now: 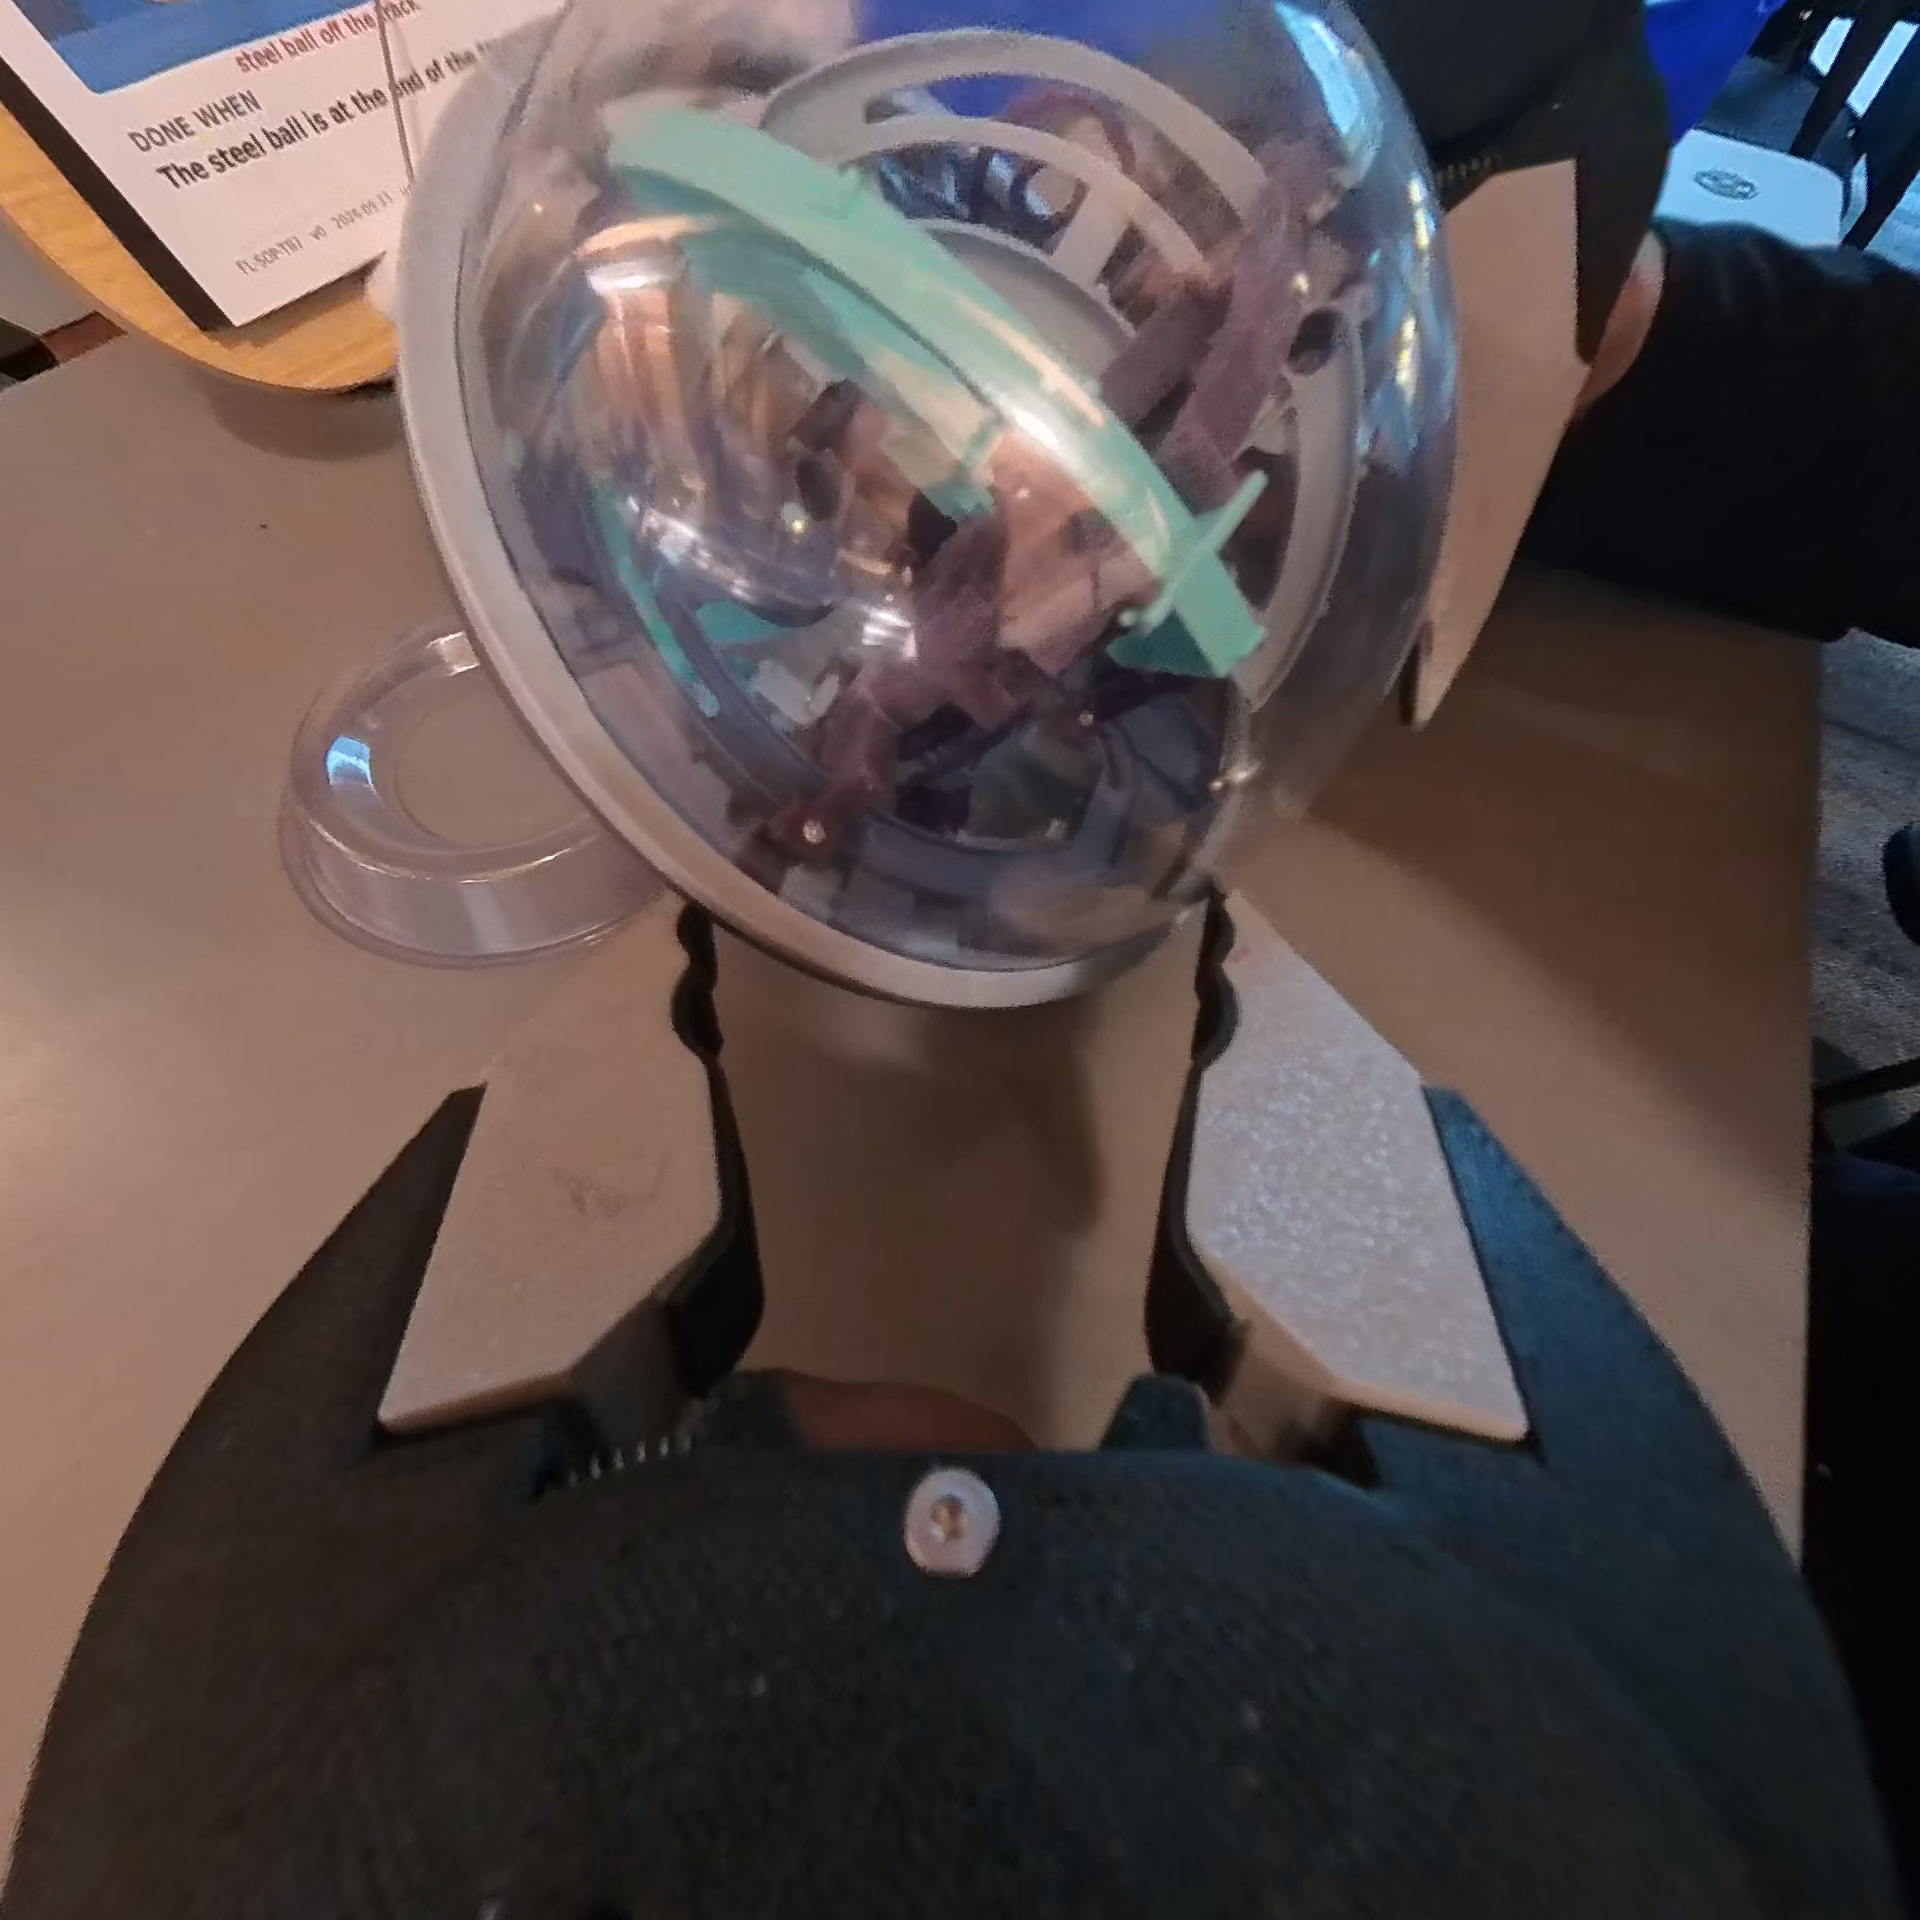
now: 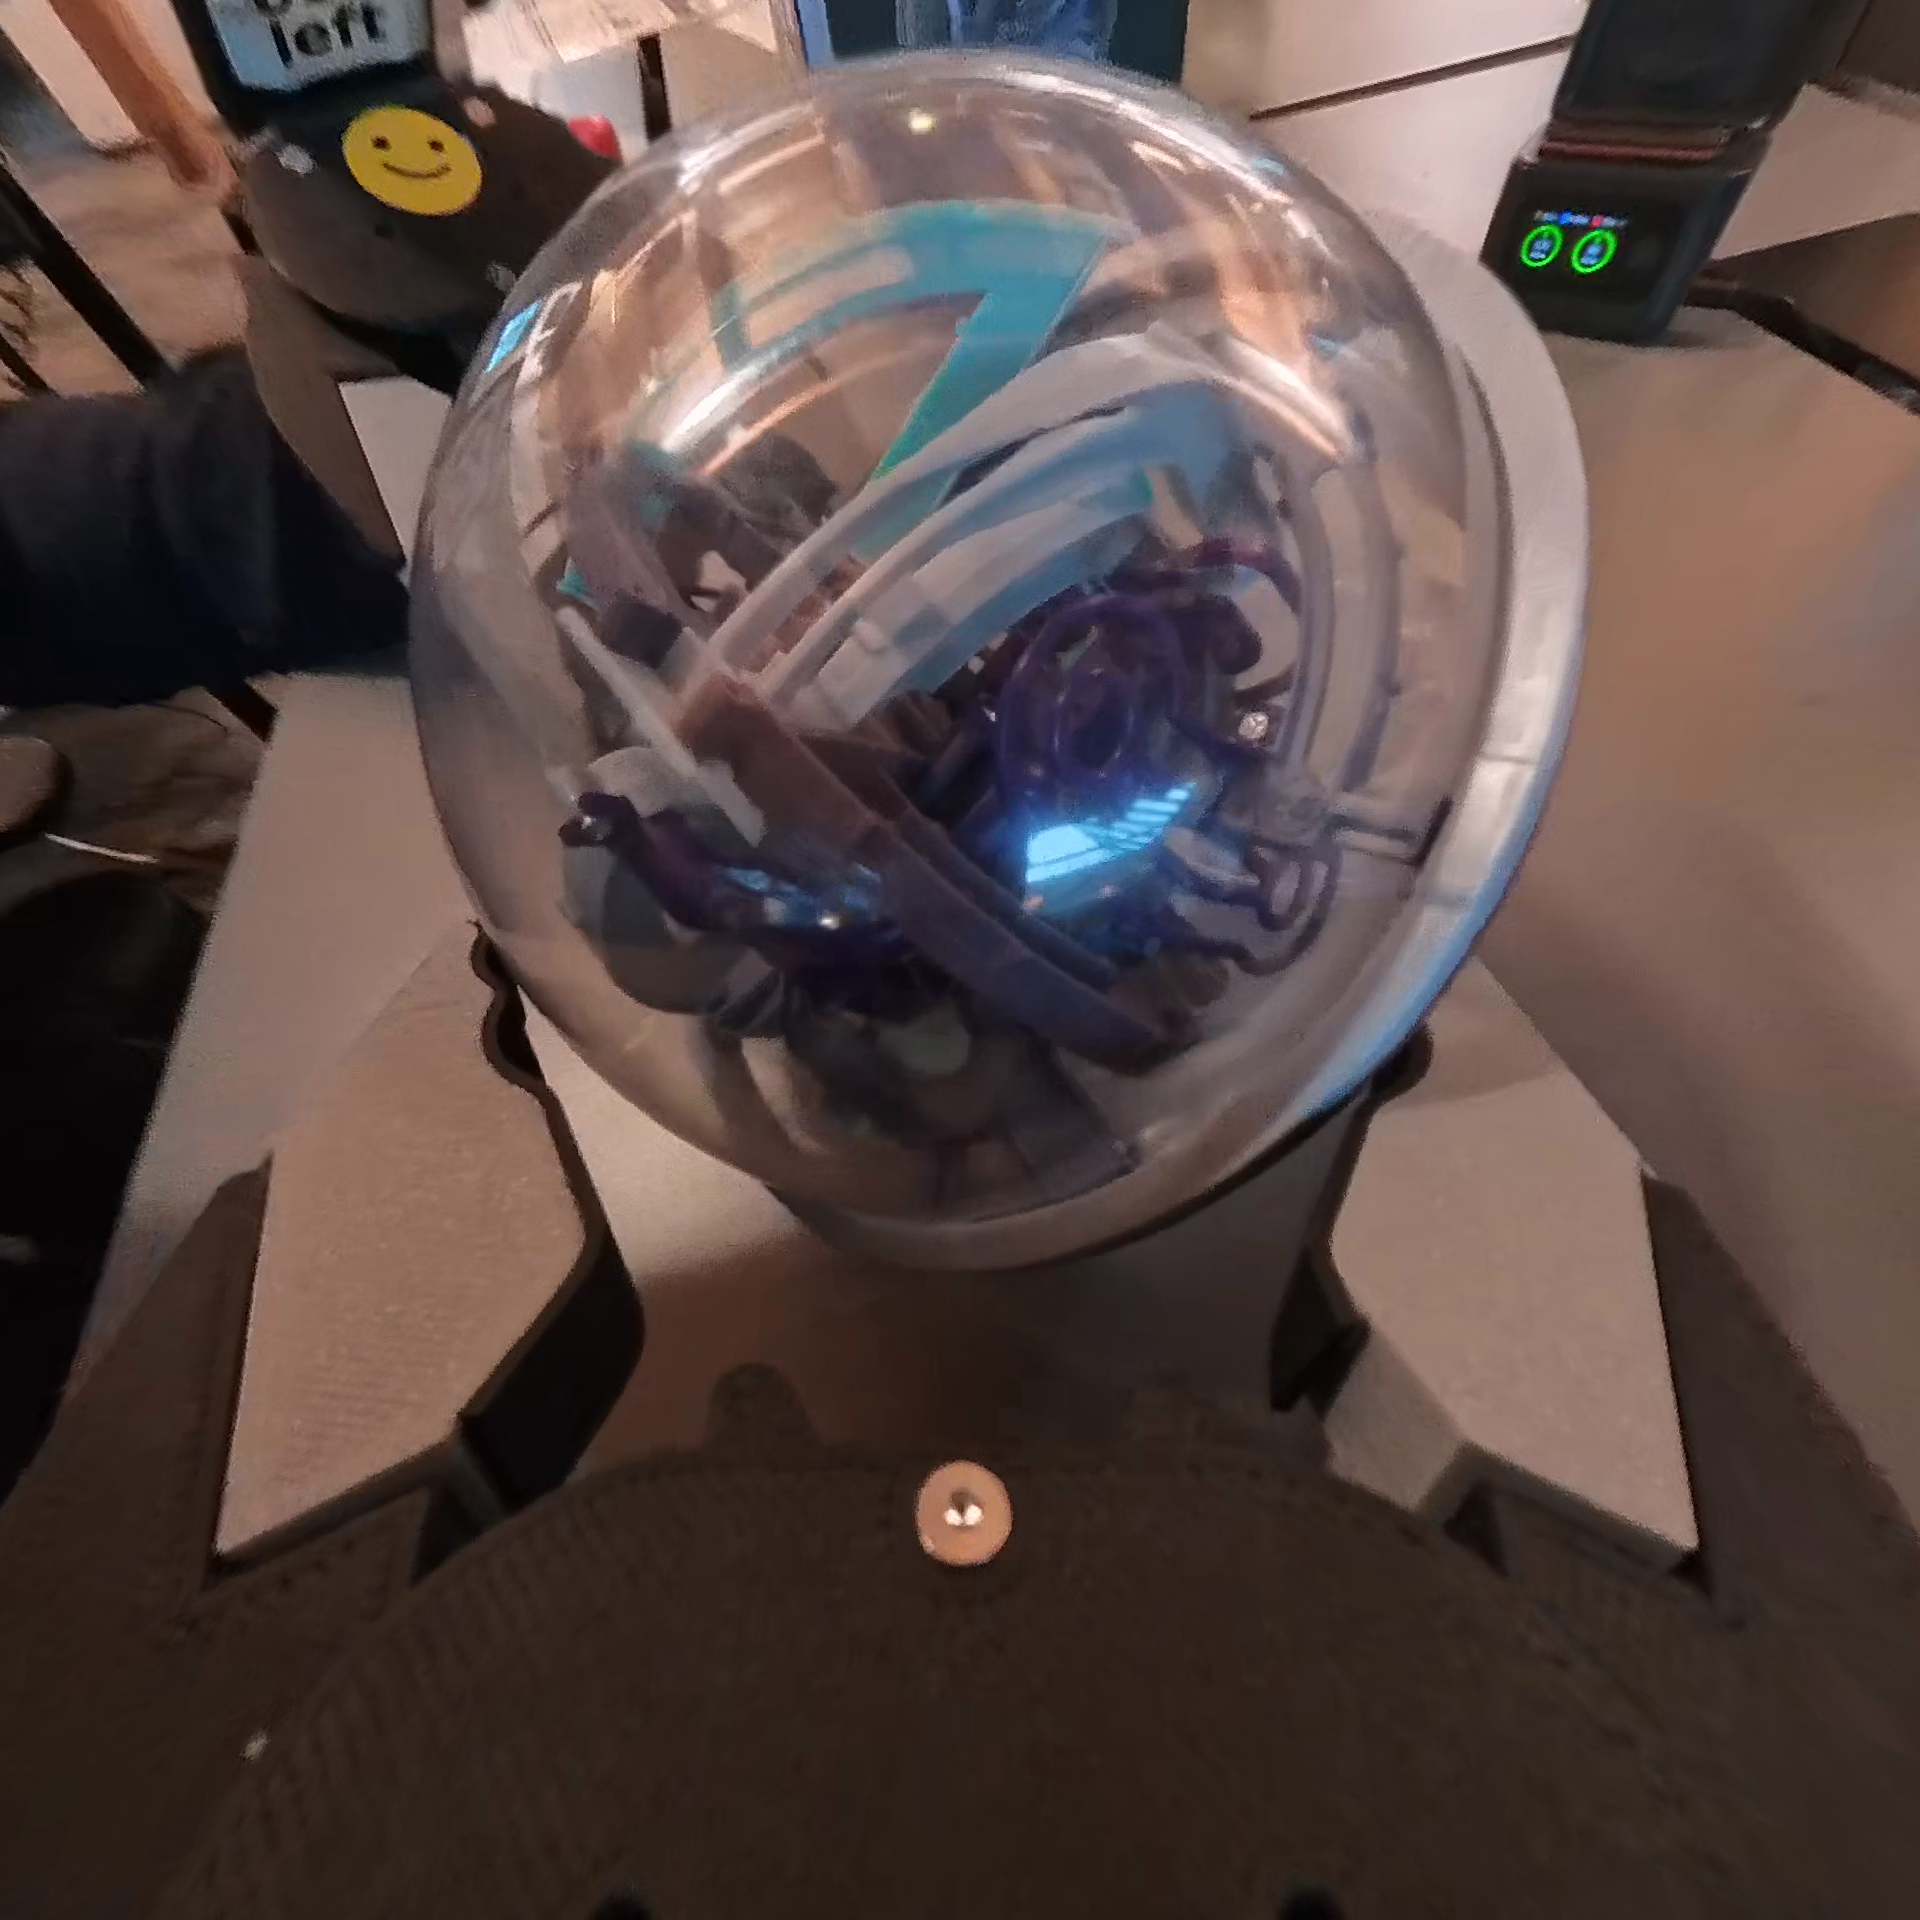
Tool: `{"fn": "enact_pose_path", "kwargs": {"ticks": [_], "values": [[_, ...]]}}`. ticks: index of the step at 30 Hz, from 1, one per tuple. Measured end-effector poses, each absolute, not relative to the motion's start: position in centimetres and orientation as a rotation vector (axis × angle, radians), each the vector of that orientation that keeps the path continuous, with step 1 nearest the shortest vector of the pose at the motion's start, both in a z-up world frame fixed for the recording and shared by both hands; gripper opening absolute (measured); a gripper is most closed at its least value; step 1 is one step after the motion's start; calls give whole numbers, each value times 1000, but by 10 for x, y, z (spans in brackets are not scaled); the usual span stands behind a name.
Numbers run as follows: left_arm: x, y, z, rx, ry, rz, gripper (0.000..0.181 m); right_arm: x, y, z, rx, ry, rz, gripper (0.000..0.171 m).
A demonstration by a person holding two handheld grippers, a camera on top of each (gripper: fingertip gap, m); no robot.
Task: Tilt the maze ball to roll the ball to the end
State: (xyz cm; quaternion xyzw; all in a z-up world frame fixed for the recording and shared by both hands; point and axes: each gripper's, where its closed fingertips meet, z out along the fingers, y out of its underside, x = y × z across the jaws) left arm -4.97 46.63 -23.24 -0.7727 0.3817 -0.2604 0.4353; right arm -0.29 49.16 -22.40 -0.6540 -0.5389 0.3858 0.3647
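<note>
While both grippers clasp the maze ball [image 1: 925,540] above the table [image 1: 187,644], left gripper [image 1: 951,925] and right gripper [image 2: 945,1023] spread wide, a clear stand [image 1: 436,821] sits beside it; its shell hides their fingertips.

A clear plastic ring stand [image 1: 447,821] rests on the brown table [image 1: 208,1039], toward its left side. A printed instruction sheet [image 1: 260,156] on a wooden board [image 1: 301,353] stands at the table's far left edge. A black device with a lit screen [image 2: 1584,255] sits at the far right; a yellow smiley sticker [image 2: 412,161] shows far left.
</note>
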Motion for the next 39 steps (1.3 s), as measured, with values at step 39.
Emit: {"fn": "enact_pose_path", "kwargs": {"ticks": [39], "values": [[-52, 474, -231, -1886, 930, -696, 93, 7, 508, -218, -1648, -1369, 915, 142]]}}
